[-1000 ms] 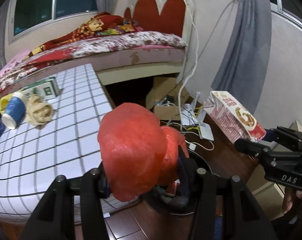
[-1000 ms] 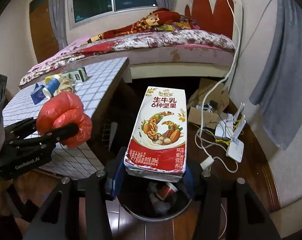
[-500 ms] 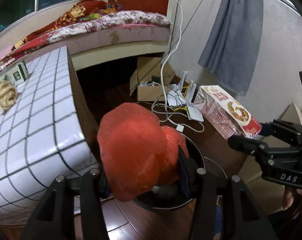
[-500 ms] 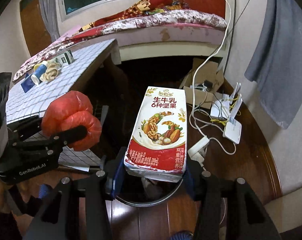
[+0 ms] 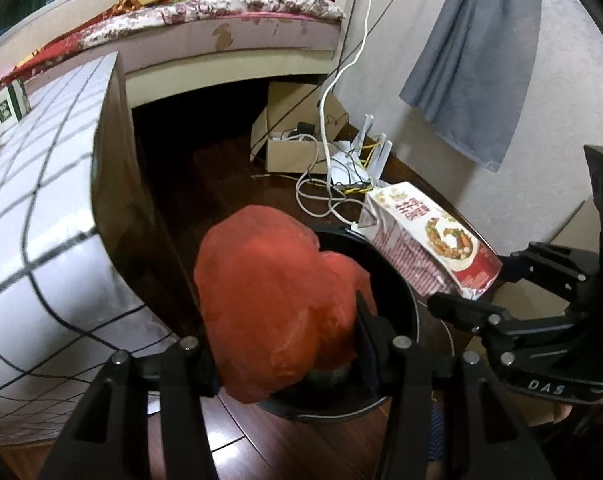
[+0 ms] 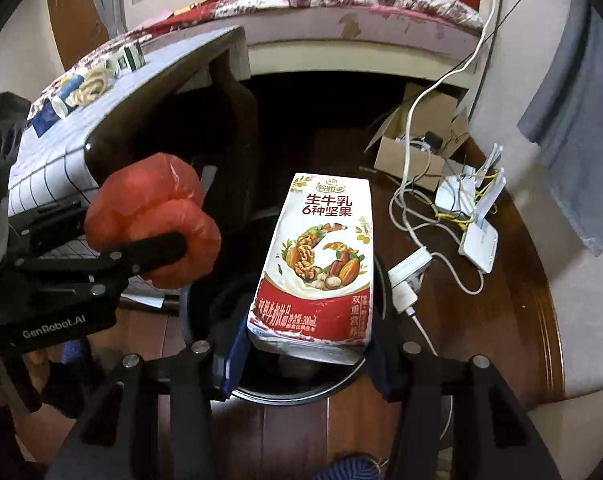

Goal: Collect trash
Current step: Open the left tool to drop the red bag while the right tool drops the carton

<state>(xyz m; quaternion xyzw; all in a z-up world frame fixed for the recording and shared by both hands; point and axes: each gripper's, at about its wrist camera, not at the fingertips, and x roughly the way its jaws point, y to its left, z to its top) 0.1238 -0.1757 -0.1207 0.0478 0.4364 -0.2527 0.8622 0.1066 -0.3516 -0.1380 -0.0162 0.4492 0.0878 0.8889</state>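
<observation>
While 1 second ago both grippers hung level with the tiled surface (image 5: 41,184), they have now dropped toward the floor, and the round black bin (image 6: 285,390) sits right under them, so the drop looks close. The left gripper (image 5: 285,344) has its fingers clamped on a crumpled red plastic bag (image 5: 273,304), thin, glossy and puffed into soft lobes, held over the bin's opening. The right gripper (image 6: 301,354) has its fingers squeezed on the bottom end of a milk carton (image 6: 317,264), a stiff printed box with nuts pictured on its white-and-red face, tilted over the same rim. More rubbish remains on the tiled surface: a paper cup (image 6: 63,100), a wad of tissue (image 6: 89,84) and a small green box (image 6: 131,56). White cables (image 6: 417,216) trail across the dark wooden floor (image 6: 501,320) beside the bin.
</observation>
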